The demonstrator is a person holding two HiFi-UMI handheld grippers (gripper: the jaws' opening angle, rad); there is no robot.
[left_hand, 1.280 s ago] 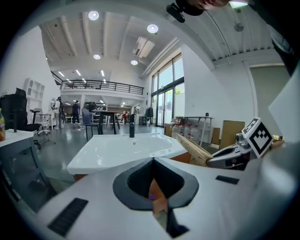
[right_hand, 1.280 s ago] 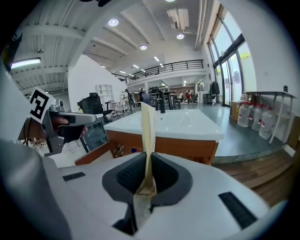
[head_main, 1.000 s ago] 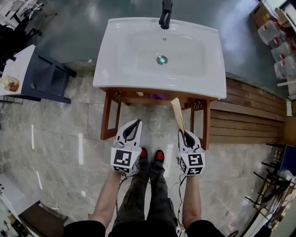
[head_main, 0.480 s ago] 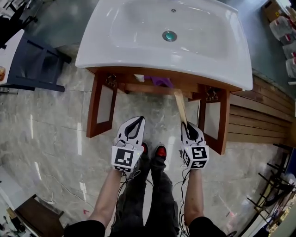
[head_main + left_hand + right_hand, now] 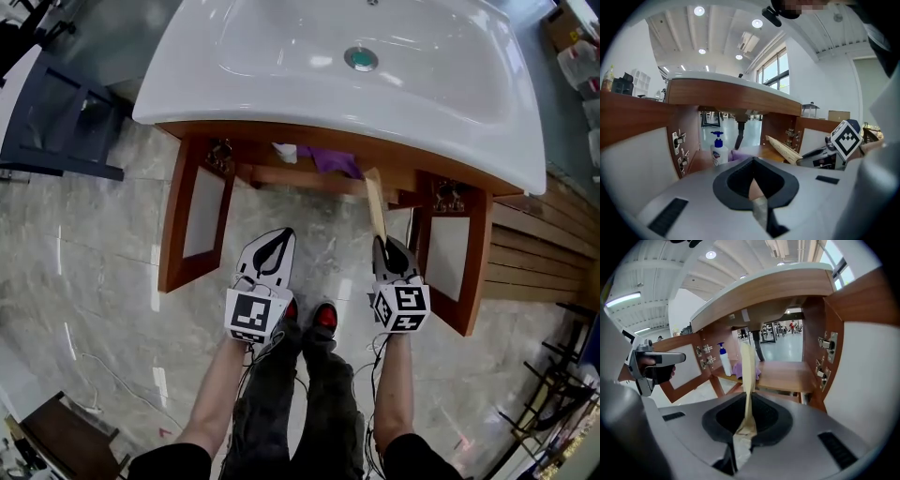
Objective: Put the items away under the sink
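Mid-stow, right tool [image 5: 387,246] clamps a wooden stick [image 5: 376,199], left tool [image 5: 277,239] shut and empty — next, slide it ahead onto the shelf [image 5: 787,373] under the sink [image 5: 281,66]

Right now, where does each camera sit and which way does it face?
Head view: on the head, steeply down at sink; forearms, legs, left tool, right tool show.
Left gripper view: on left tool, facing into the cabinet; its shut jaws, right tool show.
Right gripper view: on right tool, facing the cabinet; its jaws grip the pale stick.
Both gripper views share the soap bottle.
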